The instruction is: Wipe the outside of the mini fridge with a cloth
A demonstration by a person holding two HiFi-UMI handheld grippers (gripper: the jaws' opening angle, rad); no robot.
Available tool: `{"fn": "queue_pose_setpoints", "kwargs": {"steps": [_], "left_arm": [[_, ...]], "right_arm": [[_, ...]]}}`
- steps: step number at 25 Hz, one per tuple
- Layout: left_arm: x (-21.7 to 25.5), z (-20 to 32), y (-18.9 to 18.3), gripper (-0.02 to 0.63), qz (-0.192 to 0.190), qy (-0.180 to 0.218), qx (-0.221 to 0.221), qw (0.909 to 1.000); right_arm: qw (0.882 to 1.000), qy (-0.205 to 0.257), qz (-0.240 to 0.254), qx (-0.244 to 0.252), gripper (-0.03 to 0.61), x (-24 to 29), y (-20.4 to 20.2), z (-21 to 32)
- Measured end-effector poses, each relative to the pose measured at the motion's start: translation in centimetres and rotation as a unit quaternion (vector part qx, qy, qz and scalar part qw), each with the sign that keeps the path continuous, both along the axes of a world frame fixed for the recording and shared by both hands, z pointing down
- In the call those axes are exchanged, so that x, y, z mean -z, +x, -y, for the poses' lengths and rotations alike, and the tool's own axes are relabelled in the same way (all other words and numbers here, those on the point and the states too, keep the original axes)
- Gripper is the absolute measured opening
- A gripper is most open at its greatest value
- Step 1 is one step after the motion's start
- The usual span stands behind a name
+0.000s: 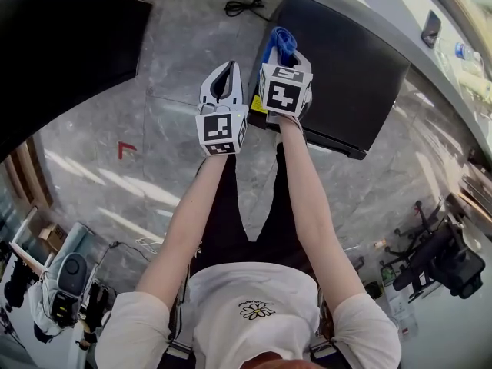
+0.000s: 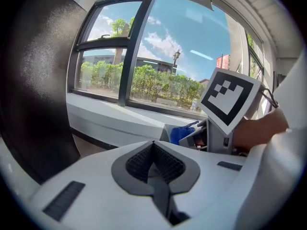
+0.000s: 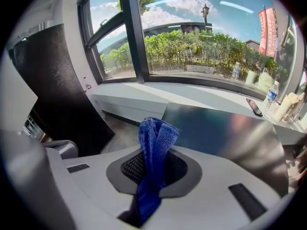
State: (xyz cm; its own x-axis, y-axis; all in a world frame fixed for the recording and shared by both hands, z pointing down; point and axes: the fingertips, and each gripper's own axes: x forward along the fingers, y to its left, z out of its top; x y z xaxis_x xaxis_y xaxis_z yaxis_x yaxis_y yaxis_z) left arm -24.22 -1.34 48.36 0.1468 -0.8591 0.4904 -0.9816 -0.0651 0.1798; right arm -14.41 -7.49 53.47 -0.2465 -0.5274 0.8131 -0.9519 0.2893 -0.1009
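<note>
Right gripper (image 1: pixel 285 55) is clamped tight on the cloth (image 3: pixel 156 138). Its fingers (image 3: pixel 206 190) pinch the blue fabric mid-fold, w/ a bunched tuft sticking out front and a tail hanging back btw the pads. I hold it that way bc the tuft is the bit that has to meet the surface. Gripped short, it shouldn't flop or slip when I press.

Left gripper (image 1: pixel 223 81) has nothing in it, fingers (image 2: pixel 91 186) closed right up, pads together. It hangs just left of the mini fridge (image 1: pixel 350 79), over the floor (image 1: pixel 181 60). Prob just parked out of the way, since one cloth needs one hand.

Cloth vs mini fridge: in the head view the right gripper sits over the fridge's near left corner, cloth tip pointing across the dark top. In the right gripper view the glossy top spreads ahead and to the right of the tuft. The tuft looks clear of it, so no contact as far as I can tell.

The fridge stands on the floor, far side toward the window ledge (image 3: pixel 144 92). A big black slab (image 1: pixel 58 60) stands well left of it, not part of the job.

My read: wiping isn't under way yet. Next is to lower the tuft onto the top and drag, then do the sides. Risk: pressing so hard that bare fingertips scrape the gloss instead of fabric.
</note>
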Motion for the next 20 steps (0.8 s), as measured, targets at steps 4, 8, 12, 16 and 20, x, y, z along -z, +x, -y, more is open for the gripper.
{"fn": "queue_pose_setpoints", "kwargs": {"steps": [4,8,12,16,20], "left_arm": [[0.1,0.6,2.2,0.005,-0.005,0.003,-0.02,0.9998],[0.1,1.4,4.1,0.005,-0.007,0.008,-0.029,0.9995],[-0.3,1.8,5.8,0.005,-0.007,0.008,-0.037,0.9993],[-0.8,1.5,7.7,0.005,-0.008,0.003,-0.046,0.9989],[-1.3,1.3,9.7,0.005,-0.009,-0.001,-0.05,0.9987]], "right_arm": [[1.0,-0.001,0.009,-0.005,0.064,-0.1,0.7,-0.1],[1.0,0.003,0.01,-0.003,0.064,-0.2,1.9,-0.1],[1.0,0.003,0.017,-0.004,0.064,-0.2,3.1,-0.1],[1.0,0.006,0.015,-0.006,0.064,-0.3,4.9,-0.2],[1.0,0.005,0.015,-0.012,0.064,-0.4,7.3,-0.4]]}}
